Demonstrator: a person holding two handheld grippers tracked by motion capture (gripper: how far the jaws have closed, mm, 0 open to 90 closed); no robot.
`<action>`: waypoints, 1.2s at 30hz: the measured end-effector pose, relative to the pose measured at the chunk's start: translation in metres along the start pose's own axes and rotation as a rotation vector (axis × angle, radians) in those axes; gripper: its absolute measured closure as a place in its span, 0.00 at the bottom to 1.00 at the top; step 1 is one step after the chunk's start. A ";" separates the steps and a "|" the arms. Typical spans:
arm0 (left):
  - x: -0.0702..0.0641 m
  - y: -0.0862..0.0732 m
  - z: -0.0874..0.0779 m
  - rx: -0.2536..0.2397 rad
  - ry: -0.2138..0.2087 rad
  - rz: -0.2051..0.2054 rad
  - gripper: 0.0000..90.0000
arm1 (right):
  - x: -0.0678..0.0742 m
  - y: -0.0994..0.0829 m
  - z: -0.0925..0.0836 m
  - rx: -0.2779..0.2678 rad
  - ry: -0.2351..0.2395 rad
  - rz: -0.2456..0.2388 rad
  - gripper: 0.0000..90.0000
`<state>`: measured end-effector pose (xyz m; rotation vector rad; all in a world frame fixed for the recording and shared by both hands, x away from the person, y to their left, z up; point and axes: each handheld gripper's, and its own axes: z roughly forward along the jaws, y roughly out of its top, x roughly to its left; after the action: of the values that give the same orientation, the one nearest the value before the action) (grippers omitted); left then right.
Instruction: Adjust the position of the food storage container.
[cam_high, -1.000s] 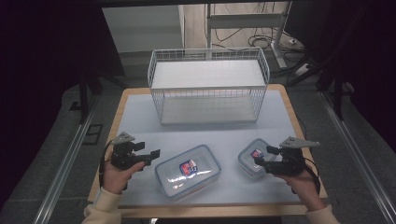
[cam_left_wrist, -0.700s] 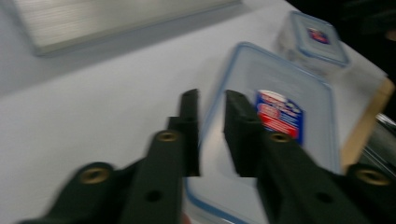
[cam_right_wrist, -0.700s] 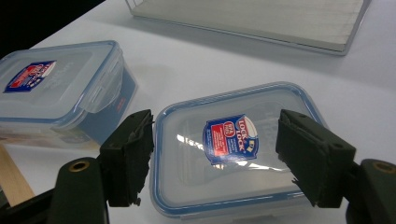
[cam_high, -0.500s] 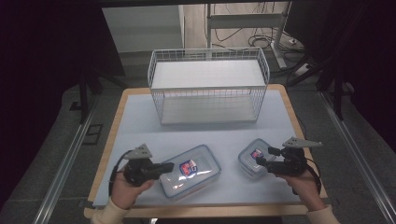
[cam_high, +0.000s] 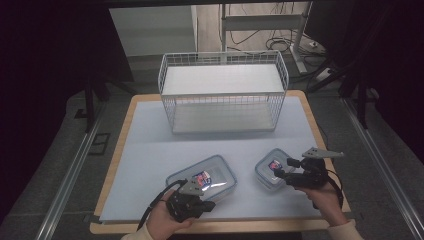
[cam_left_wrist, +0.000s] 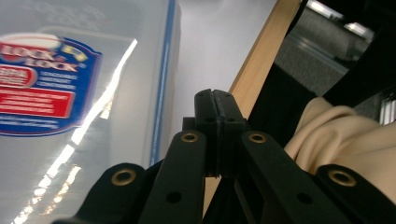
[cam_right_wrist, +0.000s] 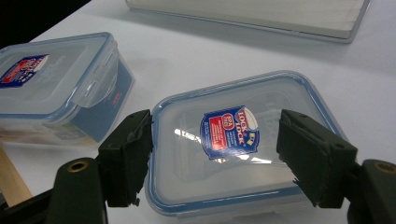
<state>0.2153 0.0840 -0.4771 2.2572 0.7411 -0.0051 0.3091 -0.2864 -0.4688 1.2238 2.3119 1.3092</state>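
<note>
Now your left hand-held gripper (cam_high: 209, 204) sits at the near edge of the bench (cam_high: 150, 150), its jaws pressed fully together with nothing between them; they have just been closing. Its tip lies just beside the near side of the larger container (cam_high: 202, 178), whose lid fills the left of the left gripper view, and the wooden rim of the bench runs right past the jaws there.

Your right hand-held gripper (cam_right_wrist: 215, 158) has its jaws spread wide on either side of the smaller container (cam_right_wrist: 243, 144); the left pad is at the lid's rim and the right pad just beside it, and you cannot tell from the pictures whether they press. That container stands near the right edge of the bench, apart from the larger one; between both containers and the wire basket (cam_high: 223, 92) at the far side lies a broad open strip of white surface.
</note>
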 end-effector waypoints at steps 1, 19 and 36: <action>0.000 -0.002 0.006 0.033 0.020 0.006 1.00 | -0.001 -0.001 0.001 0.004 0.000 0.004 0.30; 0.024 -0.001 0.015 0.041 0.098 -0.013 1.00 | -0.002 -0.003 0.005 0.022 -0.006 0.011 0.30; 0.056 0.007 0.018 0.011 0.148 -0.069 1.00 | -0.003 -0.005 0.006 0.030 -0.004 0.007 0.30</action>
<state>0.2689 0.0968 -0.4974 2.2595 0.8986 0.1272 0.3117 -0.2856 -0.4766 1.2434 2.3349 1.2768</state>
